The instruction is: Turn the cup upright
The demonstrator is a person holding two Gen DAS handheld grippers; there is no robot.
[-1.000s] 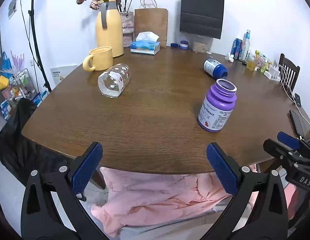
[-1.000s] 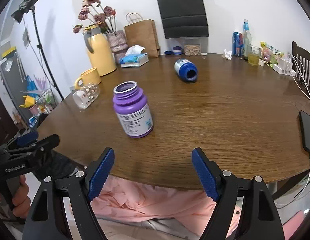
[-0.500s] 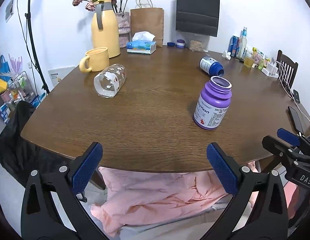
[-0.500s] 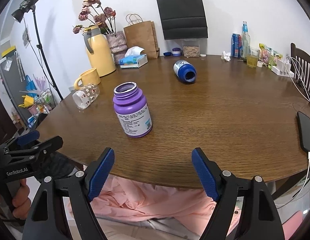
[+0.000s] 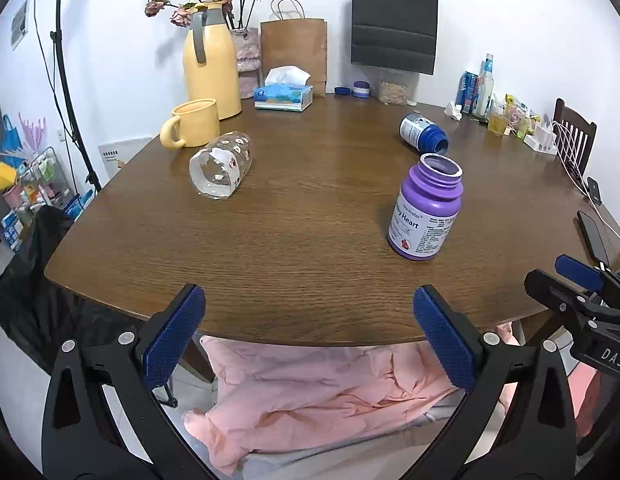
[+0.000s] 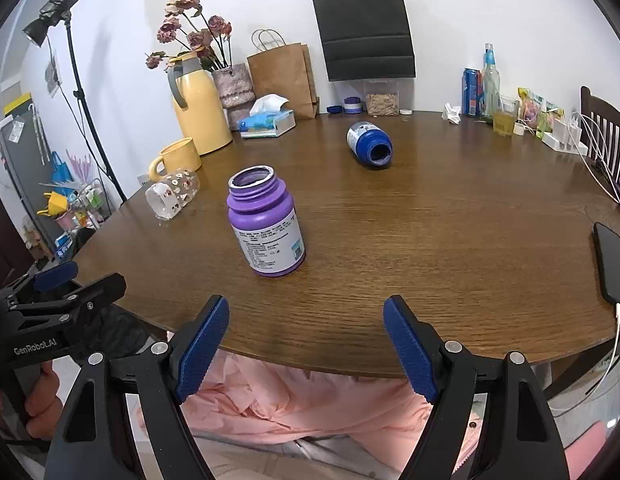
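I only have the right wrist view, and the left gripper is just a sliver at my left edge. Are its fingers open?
Observer: Yes. In the left wrist view the left gripper has its fingers wide apart, with nothing between them.
Operator: Where is it relative to the table?
Observer: Its fingertips are at the near edge of the table, with the pink cloth showing below them.
Operator: Is anything between it and the cup?
Observer: No, only bare wood. The glass cup lies on its side ahead and to the left, mouth toward the camera. The purple bottle stands off to the right.
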